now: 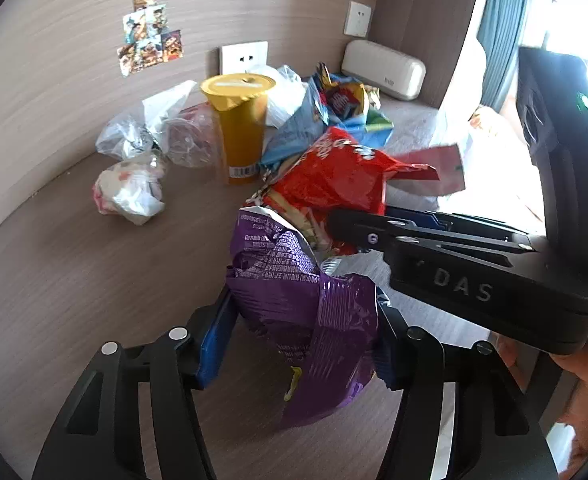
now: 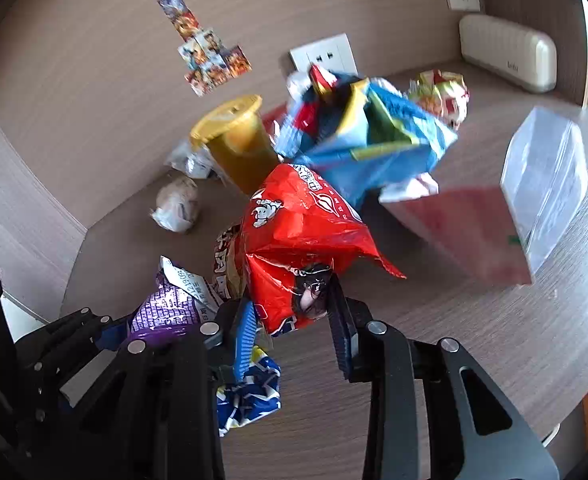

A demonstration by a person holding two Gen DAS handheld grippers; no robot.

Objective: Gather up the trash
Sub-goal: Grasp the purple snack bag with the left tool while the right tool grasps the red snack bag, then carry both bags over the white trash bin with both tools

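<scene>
Item 1: purple snack bag point(image 1: 306, 320), centre-low in the left wrist view, pinched between the pads of my left gripper point(image 1: 294, 340).

Item 2: red snack bag point(image 2: 294, 248), mid-frame in the right wrist view, clamped by my right gripper point(image 2: 289, 332).

Handling, as I judge it: both are light, crinkly and slick, so they are best gripped on bunched folds.

Uncollected in the upper middle: yellow cup point(image 1: 239, 128), blue bag point(image 2: 366, 140), crumpled wrapper point(image 1: 127, 190), all on the table point(image 1: 73, 280).
</scene>
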